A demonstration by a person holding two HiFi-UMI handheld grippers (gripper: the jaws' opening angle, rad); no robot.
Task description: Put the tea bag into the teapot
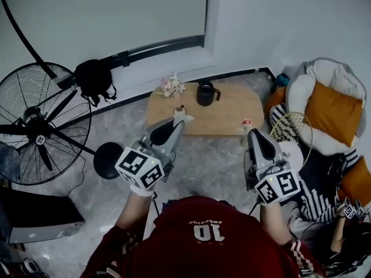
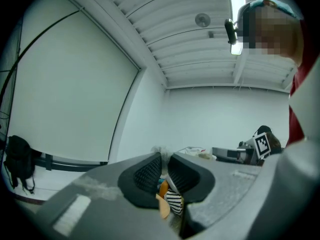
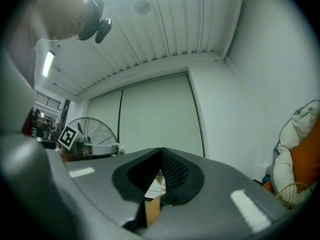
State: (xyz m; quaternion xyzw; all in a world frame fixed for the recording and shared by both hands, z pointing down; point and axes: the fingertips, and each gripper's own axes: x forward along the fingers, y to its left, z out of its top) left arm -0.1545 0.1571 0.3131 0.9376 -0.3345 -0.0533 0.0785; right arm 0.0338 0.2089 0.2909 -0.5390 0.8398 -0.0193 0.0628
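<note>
Jaws of the left gripper (image 1: 178, 120) are pinching a white tea bag (image 1: 183, 115), nearly closed on it, over the left half of the desk (image 1: 232, 117). The right gripper (image 1: 248, 130) is pressing its jaws together on a small red-and-white scrap (image 1: 247, 122) above the near right corner. The black teapot (image 1: 206, 93) is sitting by the far edge, well apart from the tea bag, with flowers (image 1: 172, 86) near the far left corner.

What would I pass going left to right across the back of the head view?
Standing fan → black bag → flowers → black teapot → orange cushion.
</note>
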